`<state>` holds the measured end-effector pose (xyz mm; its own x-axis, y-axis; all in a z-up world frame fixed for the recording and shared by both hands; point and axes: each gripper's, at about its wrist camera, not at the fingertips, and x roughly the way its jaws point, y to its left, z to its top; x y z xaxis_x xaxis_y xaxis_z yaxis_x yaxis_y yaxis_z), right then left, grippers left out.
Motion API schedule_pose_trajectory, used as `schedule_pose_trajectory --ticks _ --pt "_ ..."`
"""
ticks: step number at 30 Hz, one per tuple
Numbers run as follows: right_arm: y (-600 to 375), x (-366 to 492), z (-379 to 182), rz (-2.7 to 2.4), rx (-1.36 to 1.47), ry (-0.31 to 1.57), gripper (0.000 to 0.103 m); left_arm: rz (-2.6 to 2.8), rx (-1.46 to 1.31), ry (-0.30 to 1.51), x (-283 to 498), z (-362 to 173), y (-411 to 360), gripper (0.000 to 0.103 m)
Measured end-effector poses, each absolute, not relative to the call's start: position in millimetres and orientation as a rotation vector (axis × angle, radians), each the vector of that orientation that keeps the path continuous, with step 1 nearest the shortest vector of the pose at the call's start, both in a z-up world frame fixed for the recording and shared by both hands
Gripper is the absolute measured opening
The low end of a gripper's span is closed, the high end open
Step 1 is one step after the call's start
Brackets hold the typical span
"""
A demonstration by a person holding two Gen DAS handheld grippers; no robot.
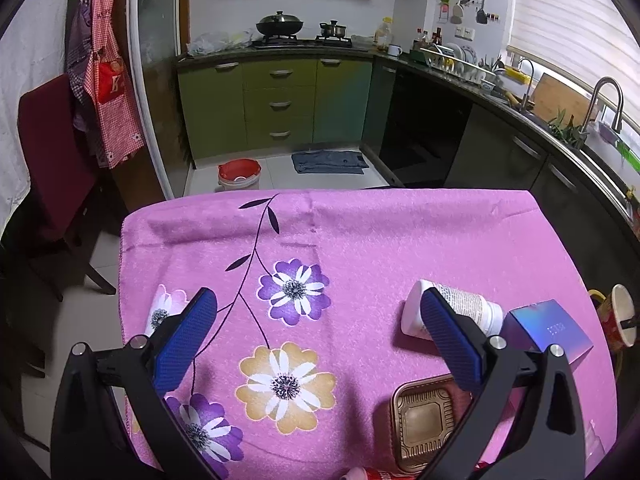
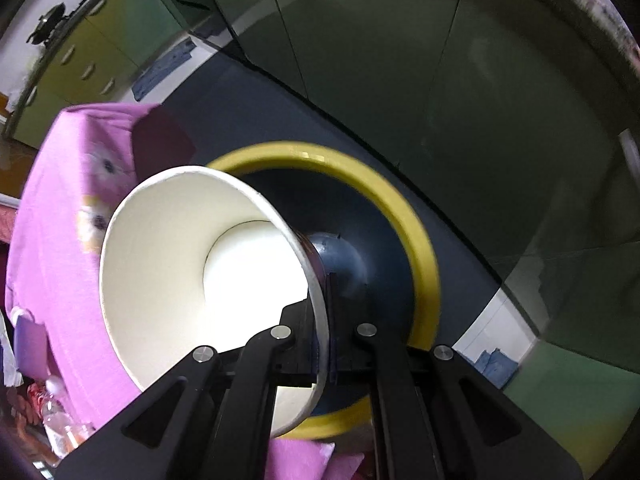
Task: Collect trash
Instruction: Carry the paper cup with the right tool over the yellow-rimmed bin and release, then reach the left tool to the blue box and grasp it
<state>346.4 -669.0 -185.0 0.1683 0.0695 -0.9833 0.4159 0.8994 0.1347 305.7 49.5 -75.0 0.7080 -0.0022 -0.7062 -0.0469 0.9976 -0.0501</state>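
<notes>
The right gripper [image 2: 325, 316] is pointing down over a dark bin with a yellow rim [image 2: 416, 224], its jaws clamped together on the wall of a white paper cup [image 2: 180, 264]; the cup's rim is pinched between the pads, with its open mouth facing the right wrist camera and its red printed outside [image 1: 612, 322] showing at the far right edge of the left wrist view. The cup is hanging partly over the bin's opening, and the bin is sitting on the floor just beside the right edge of the table, which is draped in a pink cloth with a flower print [image 1: 360, 240]. The left gripper [image 1: 320, 336] is hovering over this cloth with its blue-padded jaws standing wide apart and nothing between them. More items are lying on the right part of the cloth: a white plastic bottle with a printed label [image 1: 460, 304] on its side, just behind the left gripper's right finger; a shiny blue-purple cardboard box [image 1: 548, 328] touching or just beside the bottle on its right; and a brown-gold plastic tray with a ribbed rim [image 1: 424, 420] nearer the camera. A red and white tube-like item [image 1: 372, 474] is peeking in at the near edge, too cut off to identify.
</notes>
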Motion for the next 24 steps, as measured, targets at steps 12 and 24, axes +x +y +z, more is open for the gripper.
schedule_pose_trajectory --ticks 12,24 --pt "-643 345 -193 -0.232 0.41 1.371 0.016 -0.003 -0.073 0.801 303 -72 45 0.097" --pt "-622 323 -165 -0.139 0.394 1.328 0.016 -0.206 -0.051 0.904 259 -41 -28 0.097"
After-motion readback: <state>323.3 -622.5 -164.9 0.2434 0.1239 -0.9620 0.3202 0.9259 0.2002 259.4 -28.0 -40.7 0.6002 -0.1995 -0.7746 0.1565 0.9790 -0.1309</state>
